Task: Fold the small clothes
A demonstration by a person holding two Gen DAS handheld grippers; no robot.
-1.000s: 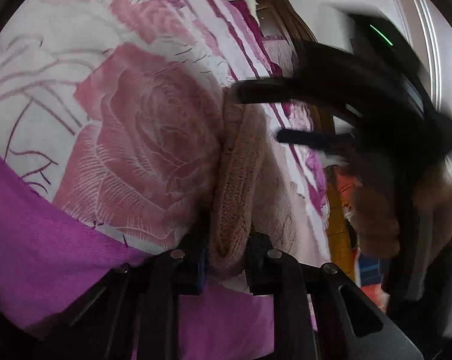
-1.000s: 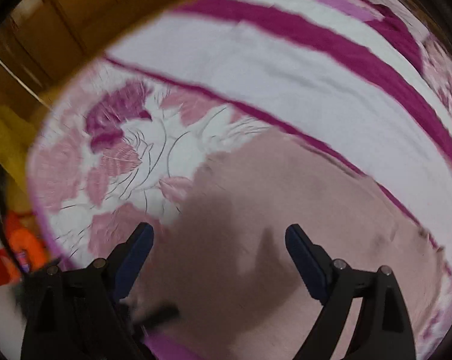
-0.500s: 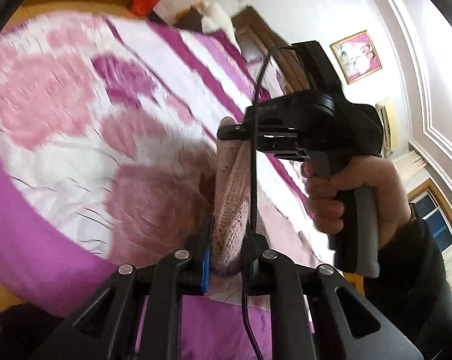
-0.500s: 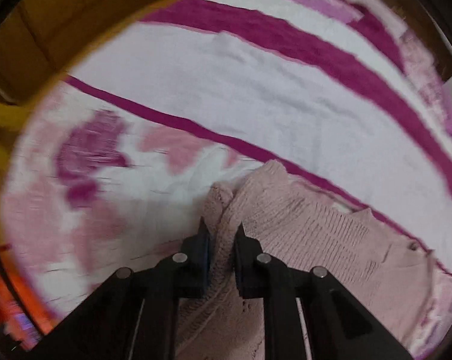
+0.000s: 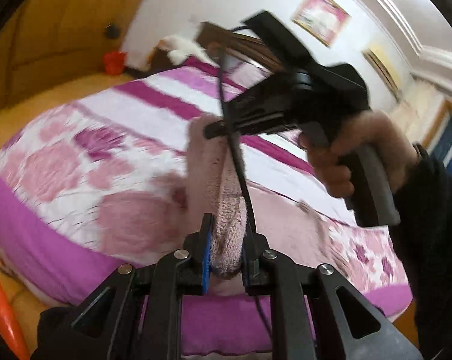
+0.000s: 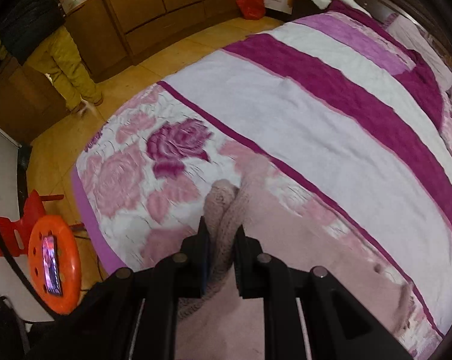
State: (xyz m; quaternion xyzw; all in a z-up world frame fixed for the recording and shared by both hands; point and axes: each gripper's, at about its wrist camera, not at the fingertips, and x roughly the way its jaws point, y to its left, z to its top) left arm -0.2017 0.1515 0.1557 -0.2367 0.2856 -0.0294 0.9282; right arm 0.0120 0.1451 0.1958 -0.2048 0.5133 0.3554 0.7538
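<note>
A pale pink knitted sweater [image 5: 226, 228] hangs stretched between both grippers above the bed. My left gripper [image 5: 224, 240] is shut on one edge of it. My right gripper [image 6: 221, 234] is shut on another edge of the sweater [image 6: 226, 210]; the rest of the sweater [image 6: 301, 270] drapes to the lower right. In the left wrist view the right gripper [image 5: 214, 129] shows ahead, held in a hand, pinching the far end of the same fold.
The bed [image 6: 316, 114] has a white, pink and magenta rose-patterned blanket. An orange stool with a phone [image 6: 53, 264] stands by the bed's corner. Wooden cabinets [image 6: 166, 3] line the far wall, with a red bag [image 6: 251, 6] on the floor.
The right gripper went from open to shut on the sweater edge. Both grippers have since lifted the sweater up off the bed.
</note>
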